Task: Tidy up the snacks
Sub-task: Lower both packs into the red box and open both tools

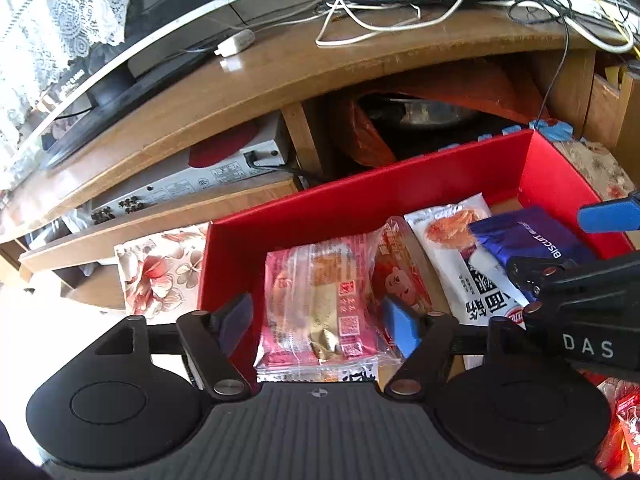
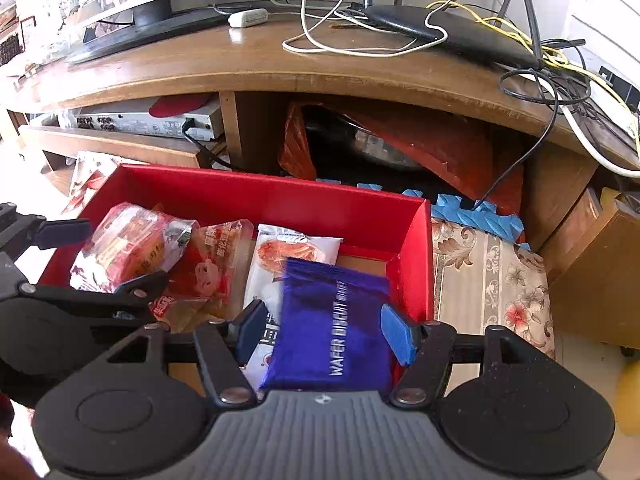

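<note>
A red box (image 1: 360,200) (image 2: 280,196) holds several snack packs. My left gripper (image 1: 318,320) is open over the box's left part, its fingers either side of a pink clear-wrapped pack (image 1: 320,300) (image 2: 128,248) without touching it. My right gripper (image 2: 326,330) is open over the box's right end, with a blue wafer biscuit pack (image 2: 332,324) (image 1: 528,240) lying between its fingers. A white pack (image 1: 460,248) (image 2: 292,256) and a red cartoon pack (image 1: 400,276) (image 2: 208,272) lie between them.
The box stands on a floral cushion (image 2: 492,280) (image 1: 160,268) in front of a wooden TV stand (image 1: 320,68) (image 2: 320,64). On the stand are a TV base, a router (image 2: 452,32) and tangled cables. A silver player (image 1: 188,176) sits on the shelf.
</note>
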### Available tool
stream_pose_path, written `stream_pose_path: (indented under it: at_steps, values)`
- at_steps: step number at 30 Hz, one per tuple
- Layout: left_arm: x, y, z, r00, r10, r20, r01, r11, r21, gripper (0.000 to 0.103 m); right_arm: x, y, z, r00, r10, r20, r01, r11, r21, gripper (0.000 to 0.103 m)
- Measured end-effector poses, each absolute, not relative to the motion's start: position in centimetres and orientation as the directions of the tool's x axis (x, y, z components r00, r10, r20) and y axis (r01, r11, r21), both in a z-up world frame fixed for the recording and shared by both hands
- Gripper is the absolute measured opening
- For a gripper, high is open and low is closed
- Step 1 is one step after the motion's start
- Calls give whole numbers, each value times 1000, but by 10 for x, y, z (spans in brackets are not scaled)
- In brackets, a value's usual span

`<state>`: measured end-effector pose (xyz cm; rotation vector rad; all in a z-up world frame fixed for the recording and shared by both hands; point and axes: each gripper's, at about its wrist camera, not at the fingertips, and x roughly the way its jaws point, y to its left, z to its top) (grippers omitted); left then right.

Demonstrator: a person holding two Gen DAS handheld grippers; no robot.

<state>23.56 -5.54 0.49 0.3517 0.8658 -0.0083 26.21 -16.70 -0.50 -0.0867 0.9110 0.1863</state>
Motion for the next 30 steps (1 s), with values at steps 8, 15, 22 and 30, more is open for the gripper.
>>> stream_pose_path:
  at_steps: [8, 15, 22, 30]
  values:
    - [233, -47, 22, 669, 106, -736, 135, 956, 260, 86, 259, -172, 1, 599, 138, -789, -192, 981, 25, 66]
    - [226, -33, 32, 661, 85, -746, 113, 971, 211, 87, 246, -173, 14, 615, 156, -773, -192, 980, 45, 66]
    - [199, -27, 32, 649, 82, -756, 127, 969, 214, 87, 223, -175, 19, 613, 151, -776, -196, 980, 36, 67]
    - [162, -21, 32, 622, 27, -783, 157, 975, 158, 89, 186, -187, 28, 606, 167, -778, -197, 979, 57, 67]
